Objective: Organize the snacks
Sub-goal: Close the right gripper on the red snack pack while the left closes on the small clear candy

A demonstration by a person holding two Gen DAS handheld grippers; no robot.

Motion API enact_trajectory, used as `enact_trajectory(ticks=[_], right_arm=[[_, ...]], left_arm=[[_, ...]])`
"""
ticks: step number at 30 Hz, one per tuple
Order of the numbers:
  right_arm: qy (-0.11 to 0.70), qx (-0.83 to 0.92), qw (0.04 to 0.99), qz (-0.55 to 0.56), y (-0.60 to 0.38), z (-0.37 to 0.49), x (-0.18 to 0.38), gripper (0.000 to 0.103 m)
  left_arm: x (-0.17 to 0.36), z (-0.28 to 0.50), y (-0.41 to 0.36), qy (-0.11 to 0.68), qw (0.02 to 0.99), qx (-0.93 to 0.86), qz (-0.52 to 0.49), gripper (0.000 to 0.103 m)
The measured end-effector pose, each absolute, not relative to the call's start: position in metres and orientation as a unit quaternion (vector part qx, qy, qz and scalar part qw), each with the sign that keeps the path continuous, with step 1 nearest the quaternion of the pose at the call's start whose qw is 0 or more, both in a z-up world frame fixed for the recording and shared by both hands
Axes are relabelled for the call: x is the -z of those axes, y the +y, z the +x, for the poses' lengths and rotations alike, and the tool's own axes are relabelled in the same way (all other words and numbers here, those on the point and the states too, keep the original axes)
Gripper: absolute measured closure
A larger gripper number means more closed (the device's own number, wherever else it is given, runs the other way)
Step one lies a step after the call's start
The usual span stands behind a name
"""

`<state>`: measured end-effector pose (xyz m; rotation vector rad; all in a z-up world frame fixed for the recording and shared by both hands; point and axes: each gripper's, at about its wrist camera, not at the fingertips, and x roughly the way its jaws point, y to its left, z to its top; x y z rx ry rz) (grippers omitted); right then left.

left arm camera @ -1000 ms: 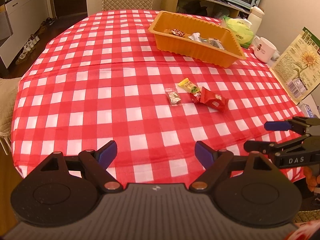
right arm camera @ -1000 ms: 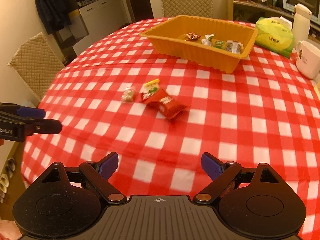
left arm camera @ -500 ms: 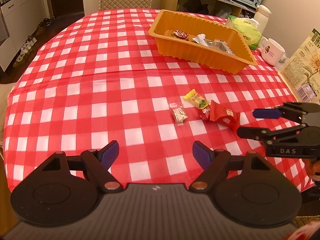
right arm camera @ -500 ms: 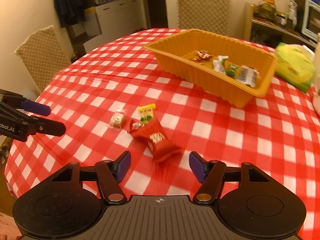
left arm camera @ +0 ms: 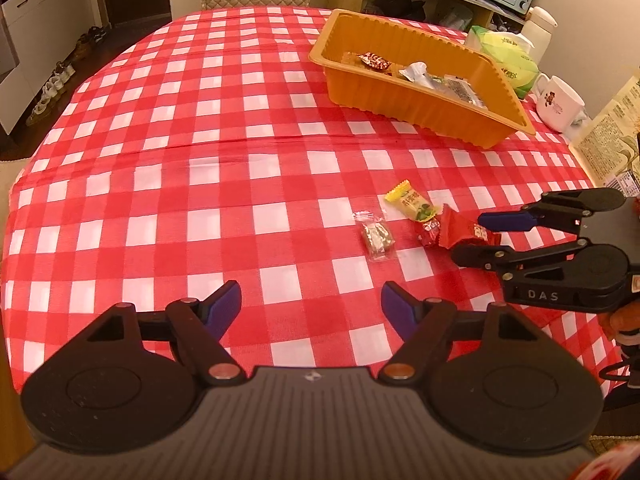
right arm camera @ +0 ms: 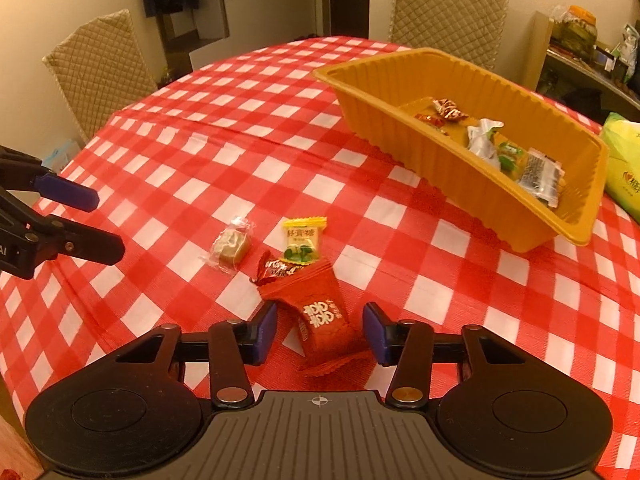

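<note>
A red snack packet [right arm camera: 320,316] lies on the checked tablecloth between the fingers of my right gripper [right arm camera: 320,332]. Its jaws are closing, and a small gap still shows at each pad. Beyond it lie a small red candy [right arm camera: 280,268], a yellow candy [right arm camera: 302,236] and a clear-wrapped brown candy [right arm camera: 232,244]. The orange tray [right arm camera: 480,196] at the far right holds several snacks. My left gripper [left arm camera: 311,300] hovers over bare cloth short of the brown candy [left arm camera: 376,236]; its jaws are closing slowly with nothing between them. In the left wrist view the right gripper [left arm camera: 468,238] straddles the red packet [left arm camera: 460,230].
A white mug [left arm camera: 558,100], a green bag [left arm camera: 504,52] and a white flask [left arm camera: 540,26] stand behind the tray. A printed box [left arm camera: 608,140] leans at the right table edge. Quilted chairs [right arm camera: 100,68] stand around the table.
My right gripper has moved forward and down over the red packet, and its jaws have narrowed around it. My left gripper has advanced toward the candies and narrowed a little.
</note>
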<state>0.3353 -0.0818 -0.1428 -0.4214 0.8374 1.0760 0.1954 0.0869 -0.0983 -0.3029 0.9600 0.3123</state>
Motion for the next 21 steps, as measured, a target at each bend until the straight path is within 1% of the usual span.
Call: enact_trajectory(ticks=[1,2,4,12,15,17,18,21], right_arm=[[0.386,-0.494,0.755,-0.193,-0.081,0.335,0.143,0.069],[0.388,-0.492,0.755,-0.194,-0.08,0.334,0.144,0.075],[0.39,-0.491,0.755,-0.191,-0.081,0.333,0.144,0.077],[0.403,-0.465,0.774,-0.148,-0.106,0.332,0.132,0.077],[0.41,-0.444,0.788,-0.121,-0.122,0.335,0.127,0.077],[0.413,-0.428,0.797,-0.104,-0.134,0.337,0.123,0.077],[0.415,-0.42,0.802,-0.097,-0.139,0.338,0.122,0.077],[0.418,-0.396,0.814,-0.078,-0.156,0.341,0.117,0.077]], left_arm=[[0.099,0.197,0.087,0.458,0.865,-0.147,-0.144,0.03],[0.099,0.198,0.087,0.458,0.865,-0.145,-0.143,0.031],[0.1,0.202,0.085,0.458,0.867,-0.14,-0.139,0.033],[0.105,0.221,0.078,0.455,0.876,-0.108,-0.118,0.043],[0.107,0.23,0.074,0.455,0.878,-0.095,-0.114,0.051],[0.109,0.236,0.072,0.456,0.879,-0.086,-0.111,0.059],[0.11,0.24,0.071,0.456,0.879,-0.082,-0.11,0.06],[0.114,0.25,0.069,0.457,0.88,-0.075,-0.106,0.062]])
